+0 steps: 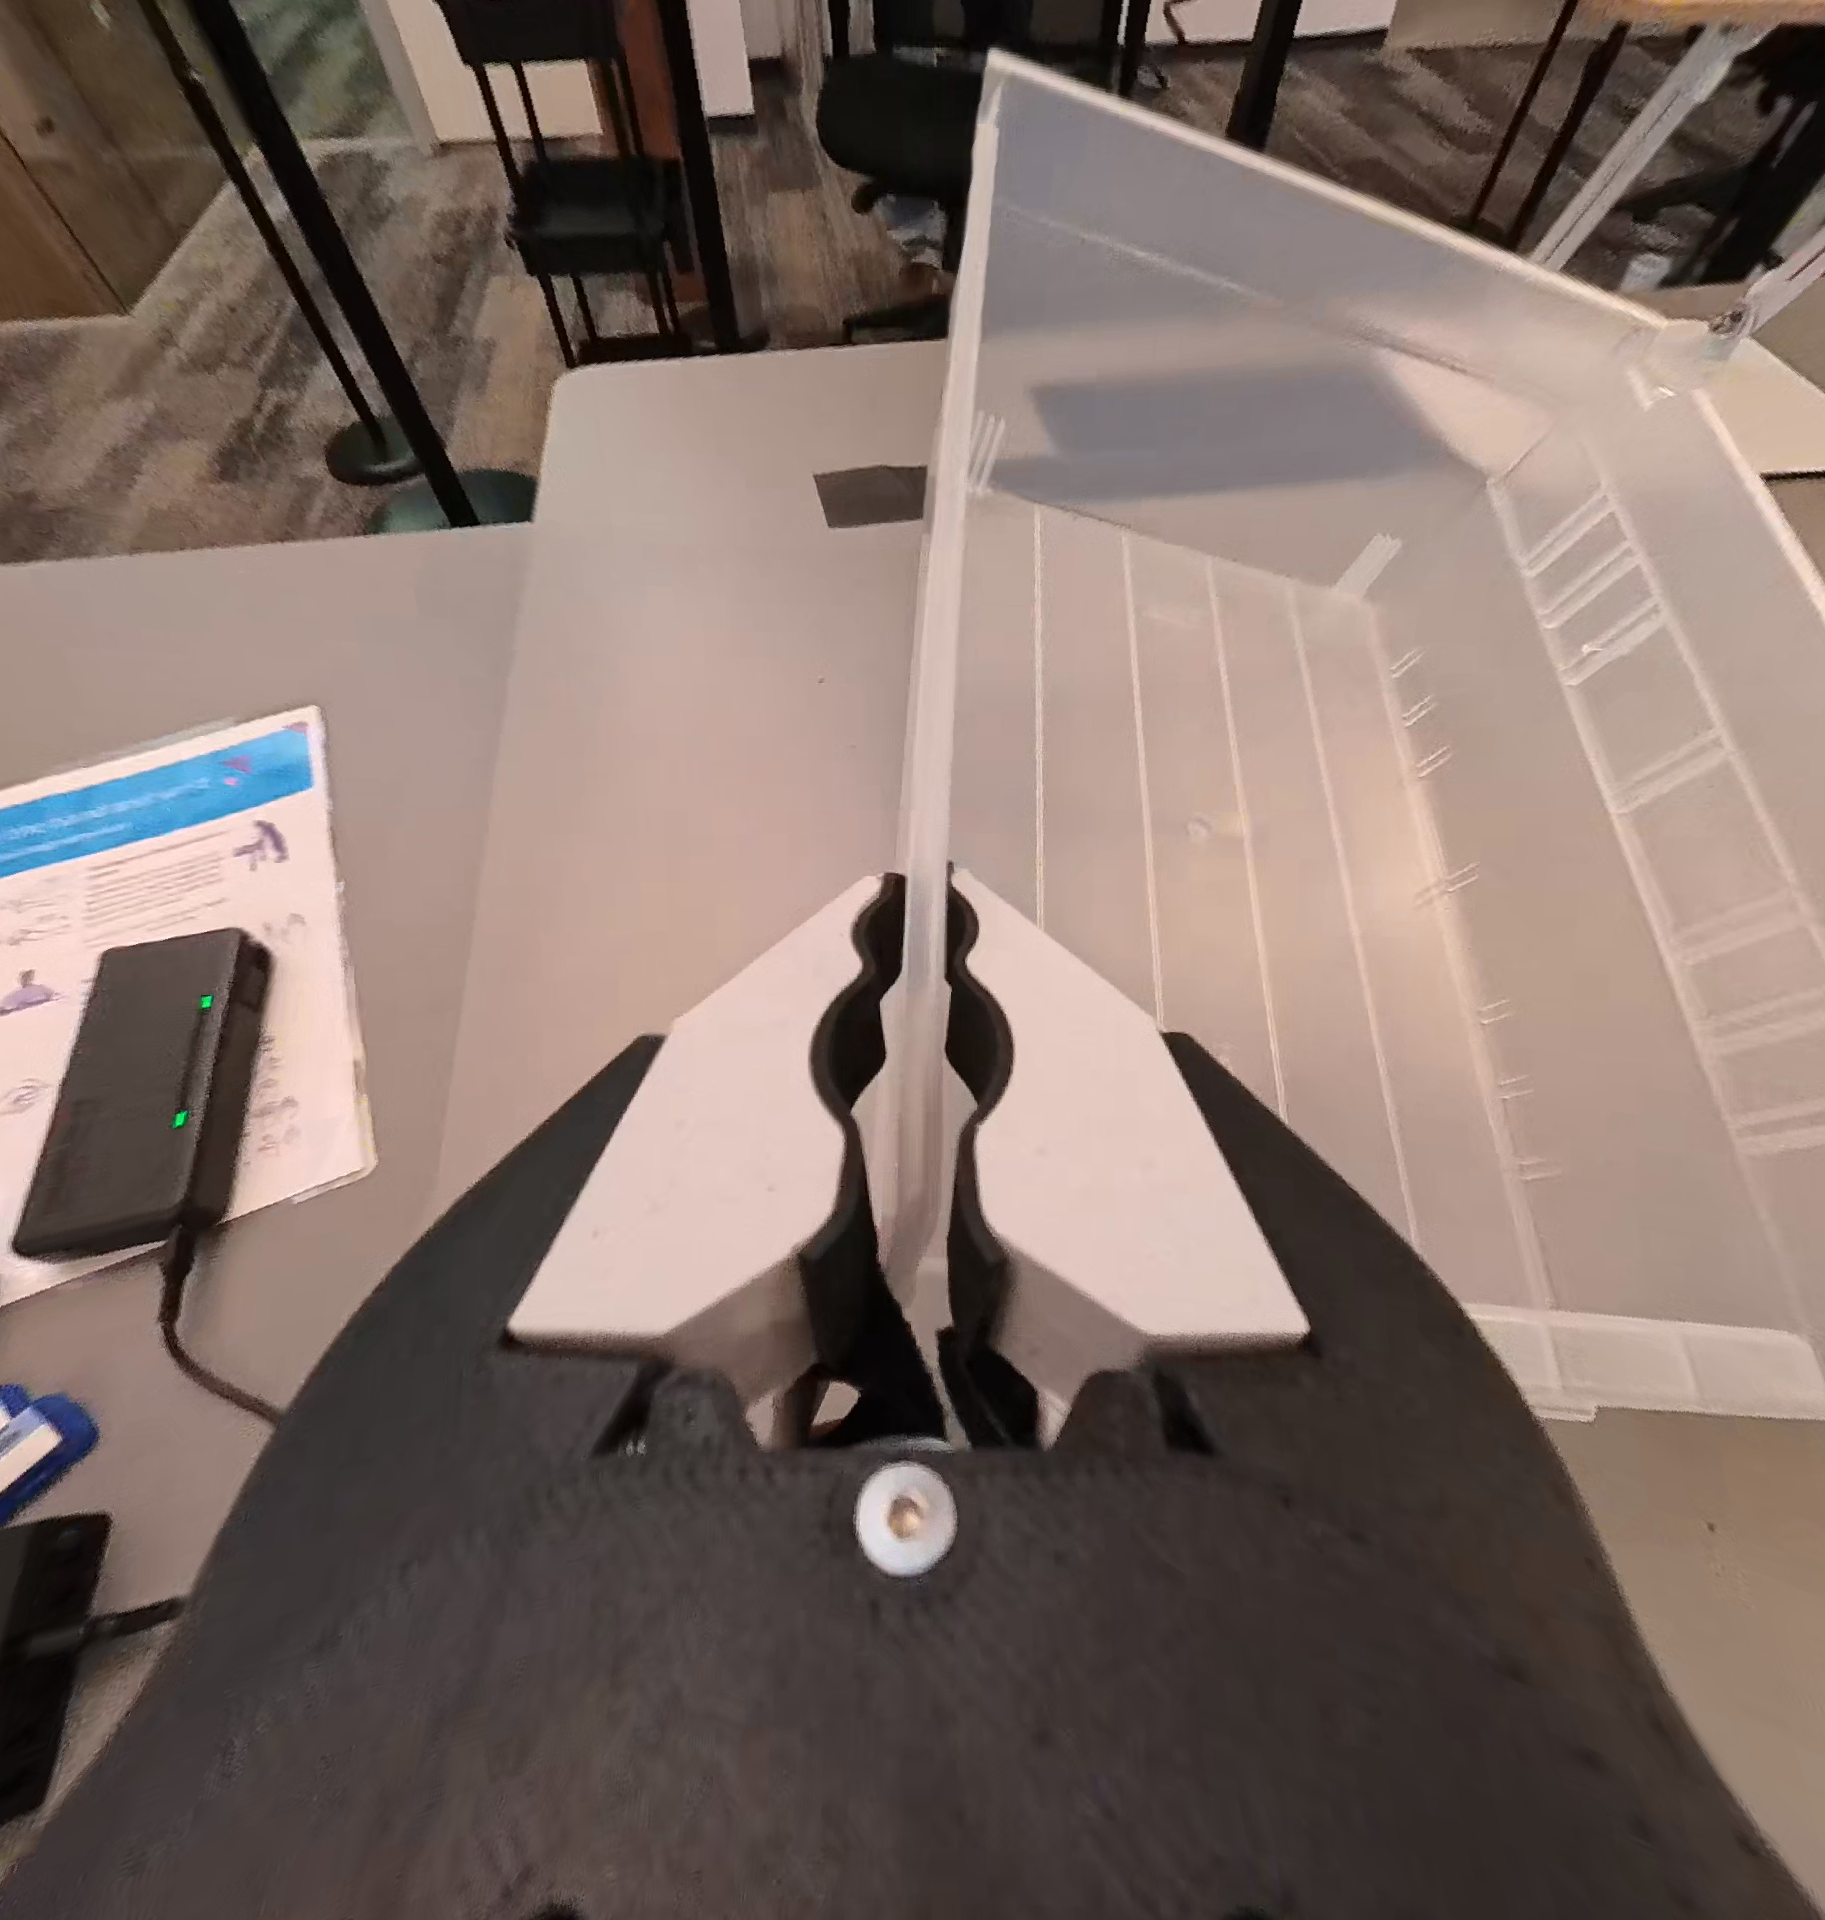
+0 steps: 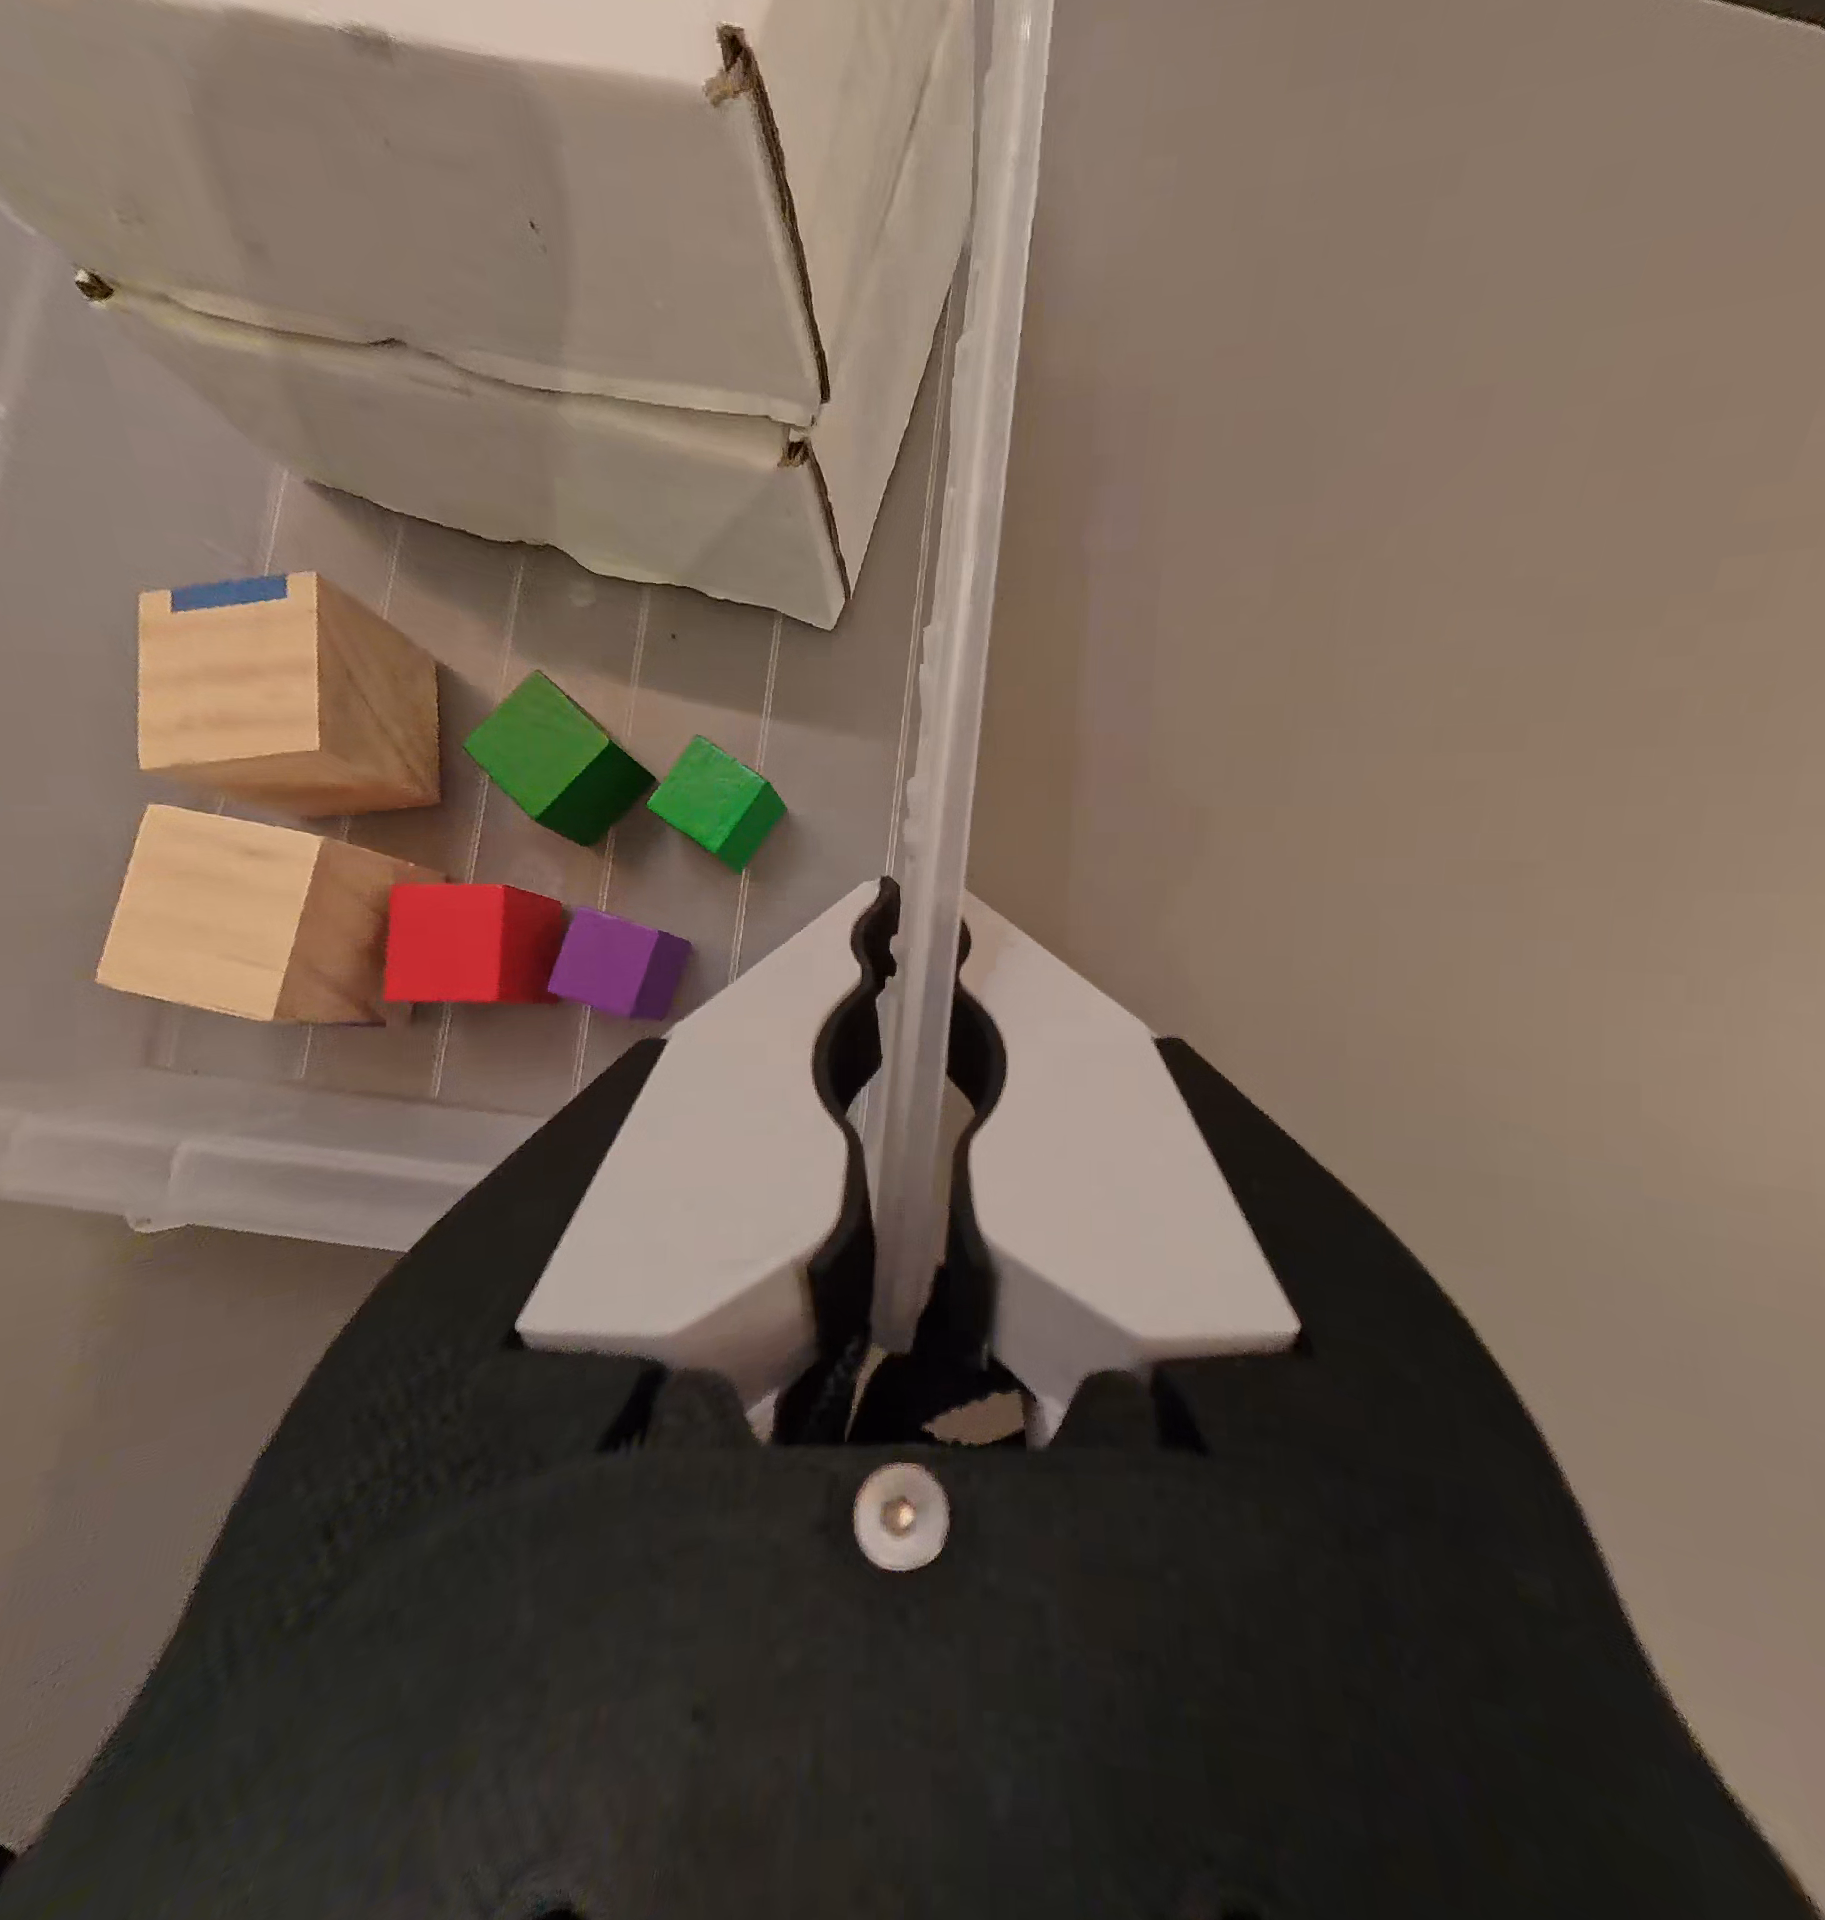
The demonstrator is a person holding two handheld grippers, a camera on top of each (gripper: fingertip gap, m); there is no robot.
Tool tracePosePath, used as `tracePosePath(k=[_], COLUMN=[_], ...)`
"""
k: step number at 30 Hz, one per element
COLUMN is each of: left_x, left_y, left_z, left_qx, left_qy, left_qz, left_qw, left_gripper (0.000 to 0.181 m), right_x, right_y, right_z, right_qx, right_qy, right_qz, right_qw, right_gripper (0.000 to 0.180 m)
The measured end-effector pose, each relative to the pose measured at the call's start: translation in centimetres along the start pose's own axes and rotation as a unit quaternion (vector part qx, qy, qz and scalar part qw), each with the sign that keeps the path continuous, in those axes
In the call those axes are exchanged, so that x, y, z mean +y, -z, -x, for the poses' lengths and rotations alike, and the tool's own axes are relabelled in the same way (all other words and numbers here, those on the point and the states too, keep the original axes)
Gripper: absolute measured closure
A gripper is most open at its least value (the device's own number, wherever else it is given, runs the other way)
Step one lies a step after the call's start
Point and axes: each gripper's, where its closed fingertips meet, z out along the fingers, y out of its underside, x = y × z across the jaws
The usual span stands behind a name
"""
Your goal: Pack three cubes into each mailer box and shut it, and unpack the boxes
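Both claws, left (image 1: 923,1049) and right (image 2: 913,1049), clamped on bin (image 2: 77,1132) walls; cubes (image 2: 472,940) and boxes (image 2: 451,312) inside, left of right claw.

- Left tongs (image 1: 920,904): white fingers, black wavy pads, black body.
- Right tongs (image 2: 923,904): same white and black.
- Bin (image 1: 1573,935): translucent, frosted, with ribbed lines.
- Mailer boxes (image 2: 492,312): white, brown at the cut edges.
- Two large cubes (image 2: 264,696): pale wood grain; one bears a blue strip.
- Small cubes: two green (image 2: 549,753), one red (image 2: 466,943), one purple (image 2: 617,961).
- Worktop (image 1: 679,644): plain grey.
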Motion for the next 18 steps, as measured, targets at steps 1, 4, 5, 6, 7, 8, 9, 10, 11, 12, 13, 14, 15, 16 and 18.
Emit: tracePosePath(k=[1, 4, 5, 6, 7, 8, 9, 10, 11, 12, 13, 14, 15, 16, 18], left_x=[-0.1, 0.3, 0.4, 0.4, 0.4, 0.3, 0.2, 0.1, -0.1, -0.2, -0.4, -0.6, -0.9, -1.1, -1.6], left_y=[0.6, 2.4, 3.0, 3.7, 4.4, 5.1, 5.9, 6.7, 7.6, 8.5, 9.2, 9.9, 10.4, 10.9, 11.7], left_z=[0.1, 1.0, 1.4, 1.9, 2.4, 2.9, 3.4, 3.8, 4.1, 4.4, 4.7, 4.9, 5.0, 5.2, 5.4], left_qx=[-0.003, -0.013, -0.016, -0.02, -0.026, -0.029, -0.031, -0.034, -0.038, -0.041, -0.043, -0.043, -0.043, -0.044, -0.047], left_qy=[0.001, 0.017, 0.027, 0.037, 0.047, 0.057, 0.071, 0.084, 0.093, 0.099, 0.103, 0.106, 0.107, 0.109, 0.113], left_qz=[-0.008, -0.027, -0.034, -0.043, -0.052, -0.061, -0.069, -0.076, -0.086, -0.096, -0.103, -0.11, -0.115, -0.119, -0.127], left_qw=[1.0, 0.999, 0.999, 0.998, 0.997, 0.996, 0.995, 0.993, 0.991, 0.99, 0.988, 0.987, 0.987, 0.986, 0.984], left_gripper=[0.178, 0.178, 0.178, 0.178, 0.178, 0.178, 0.177, 0.178, 0.178, 0.178, 0.177, 0.177, 0.177, 0.178, 0.178], right_x=[-0.4, -1.4, -1.7, -2.1, -2.4, -2.8, -3.1, -3.6, -4.0, -4.3, -4.7, -5.1, -5.4, -5.8, -6.6], right_y=[-0.4, -1.4, -1.8, -2.1, -2.5, -2.8, -3.1, -3.4, -3.7, -4.0, -4.3, -4.7, -5.1, -5.5, -6.2], right_z=[1.3, 5.0, 6.1, 7.3, 8.5, 9.7, 10.8, 12.0, 13.3, 14.8, 16.3, 18.0, 19.6, 21.2, 24.5], right_qx=[-0.003, -0.013, -0.015, -0.017, -0.022, -0.025, -0.025, -0.025, -0.028, -0.035, -0.042, -0.05, -0.058, -0.066, -0.084], right_qy=[0.001, 0.004, 0.003, -0.002, -0.005, -0.006, -0.008, -0.011, -0.016, -0.015, -0.014, -0.015, -0.013, -0.011, -0.011], right_qz=[-0.002, -0.009, -0.013, -0.017, -0.021, -0.025, -0.031, -0.039, -0.048, -0.054, -0.061, -0.067, -0.071, -0.075, -0.088], right_qw=[1.0, 1.0, 1.0, 1.0, 1.0, 0.999, 0.999, 0.999, 0.998, 0.998, 0.997, 0.996, 0.996, 0.995, 0.992], right_gripper=[0.178, 0.178, 0.178, 0.178, 0.178, 0.177, 0.177, 0.177, 0.177, 0.176, 0.174, 0.171, 0.167, 0.166, 0.158])
